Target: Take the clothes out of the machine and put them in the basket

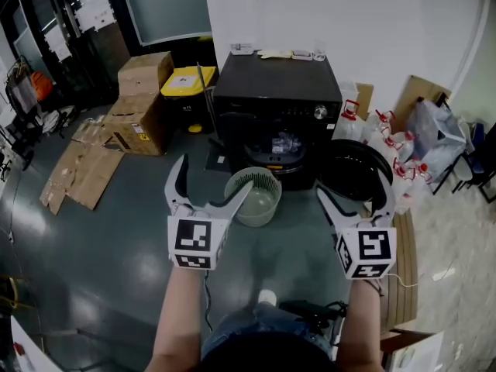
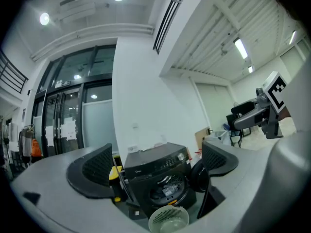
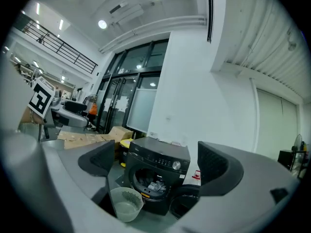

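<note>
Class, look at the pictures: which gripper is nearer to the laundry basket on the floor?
Left. The left gripper overlaps the rim of the basket in the head view; the right gripper sits off to the side, before the open door.

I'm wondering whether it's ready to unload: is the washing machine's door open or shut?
Open. The round door is swung out beside the machine, and clothes show inside it.

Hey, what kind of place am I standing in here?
Probably a workshop or lab hall, not a home laundry: a black front-loading washing machine stands on a glossy grey floor beside stacked brown cardboard boxes.
</note>
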Demonstrator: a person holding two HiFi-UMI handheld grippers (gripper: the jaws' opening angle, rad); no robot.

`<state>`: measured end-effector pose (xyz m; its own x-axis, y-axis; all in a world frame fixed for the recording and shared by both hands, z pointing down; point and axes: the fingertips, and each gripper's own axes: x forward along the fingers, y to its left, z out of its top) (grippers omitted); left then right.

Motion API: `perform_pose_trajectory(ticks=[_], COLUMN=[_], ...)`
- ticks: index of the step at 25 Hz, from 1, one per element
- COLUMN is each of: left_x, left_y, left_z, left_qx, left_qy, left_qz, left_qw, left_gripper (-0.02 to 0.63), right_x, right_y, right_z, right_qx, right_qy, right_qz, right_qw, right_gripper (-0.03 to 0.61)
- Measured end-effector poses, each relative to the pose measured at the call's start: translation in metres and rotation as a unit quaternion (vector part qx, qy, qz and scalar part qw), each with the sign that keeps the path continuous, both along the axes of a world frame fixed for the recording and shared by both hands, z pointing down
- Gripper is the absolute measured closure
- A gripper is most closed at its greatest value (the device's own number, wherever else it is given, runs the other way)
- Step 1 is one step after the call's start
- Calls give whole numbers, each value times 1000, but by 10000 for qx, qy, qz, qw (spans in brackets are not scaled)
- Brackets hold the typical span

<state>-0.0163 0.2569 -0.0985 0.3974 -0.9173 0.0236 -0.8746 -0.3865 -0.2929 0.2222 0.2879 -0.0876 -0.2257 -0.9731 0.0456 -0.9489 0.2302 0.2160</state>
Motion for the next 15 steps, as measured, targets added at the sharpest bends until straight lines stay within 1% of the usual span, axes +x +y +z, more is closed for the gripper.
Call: perform_pose_trajectory(ticks=[4, 7, 9, 12, 15], left_x=[10, 11, 14, 20, 22], left_y=[-19, -29, -34, -44, -55], left_z=[12, 23, 26, 29, 34], left_qx=[-116, -256, -296, -315, -341], left_qy=[10, 124, 187, 153, 98], left_qz=[-7, -57, -34, 12, 30], left_qw=[9999, 9996, 9994, 9994, 9994], left_gripper=[49, 49, 49, 49, 49], right_x=[12, 11, 14, 21, 24], right_y=[-19, -23, -26, -32, -41], right_z=[8, 17, 23, 27, 29], right_qx=[-75, -160, -198, -221, -244], right_qy=[-32, 73, 140, 114, 97], right_qz=[4, -113, -63, 70, 87], right_qw=[10000, 9998, 9997, 9997, 9996], right_gripper=[51, 51, 51, 51, 51])
